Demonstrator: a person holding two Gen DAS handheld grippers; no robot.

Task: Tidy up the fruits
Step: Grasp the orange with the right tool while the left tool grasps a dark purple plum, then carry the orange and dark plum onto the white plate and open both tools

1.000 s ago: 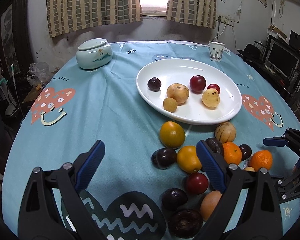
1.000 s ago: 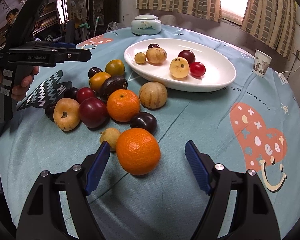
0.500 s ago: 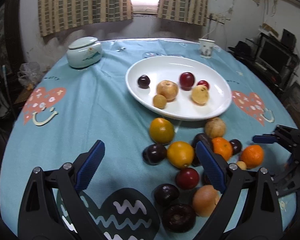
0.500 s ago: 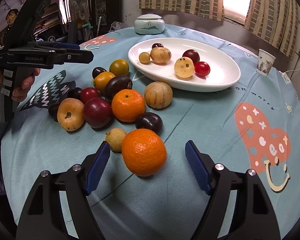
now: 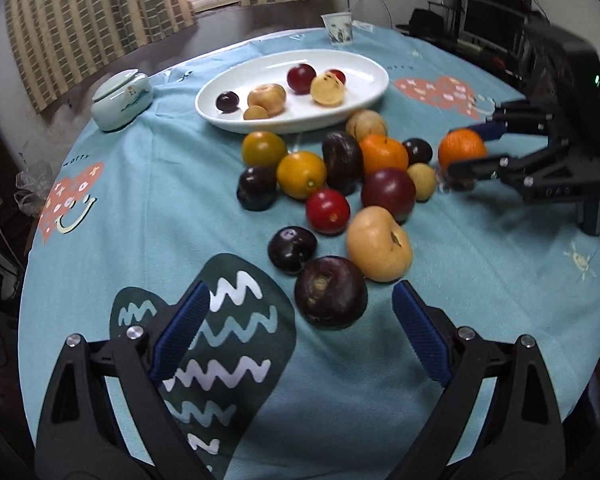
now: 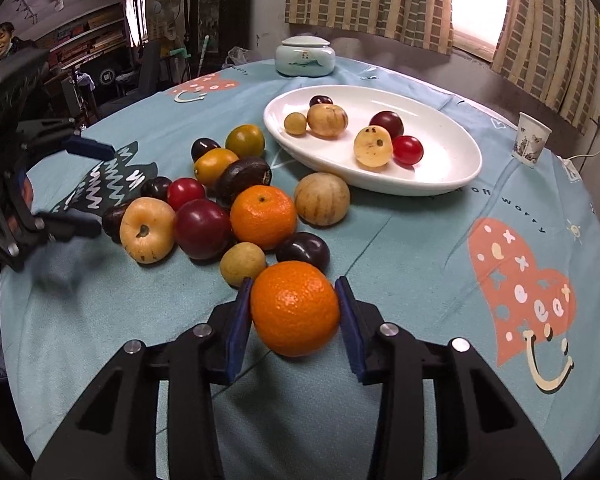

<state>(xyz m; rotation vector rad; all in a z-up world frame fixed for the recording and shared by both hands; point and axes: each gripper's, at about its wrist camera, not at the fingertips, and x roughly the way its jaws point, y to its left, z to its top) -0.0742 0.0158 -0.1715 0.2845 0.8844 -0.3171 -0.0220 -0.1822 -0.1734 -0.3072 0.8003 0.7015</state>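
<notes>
An orange (image 6: pixel 296 312) lies on the blue tablecloth at the near edge of the loose fruit pile. My right gripper (image 6: pixel 294 288) is closing on it, and both blue pads touch its sides; the left wrist view shows the same grip on the orange (image 5: pixel 460 148) from the side. My left gripper (image 5: pixel 300 300) stands open, low over the cloth, with a dark plum (image 5: pixel 331 292) just beyond its fingertips. Behind the pile, a white oval plate (image 6: pixel 452 168) holds several small fruits.
The pile includes a second orange (image 6: pixel 263 216), a tan flat peach (image 5: pixel 379 244), red and dark plums and a striped melon-like fruit (image 6: pixel 321 199). A lidded ceramic jar (image 6: pixel 305 56) and a paper cup (image 6: pixel 532 140) stand at the far side. A person sits at the far left.
My right gripper's jaws have come in from wide apart onto the orange. My left gripper has shifted and rolled, so the dark plum now lies in front of it.
</notes>
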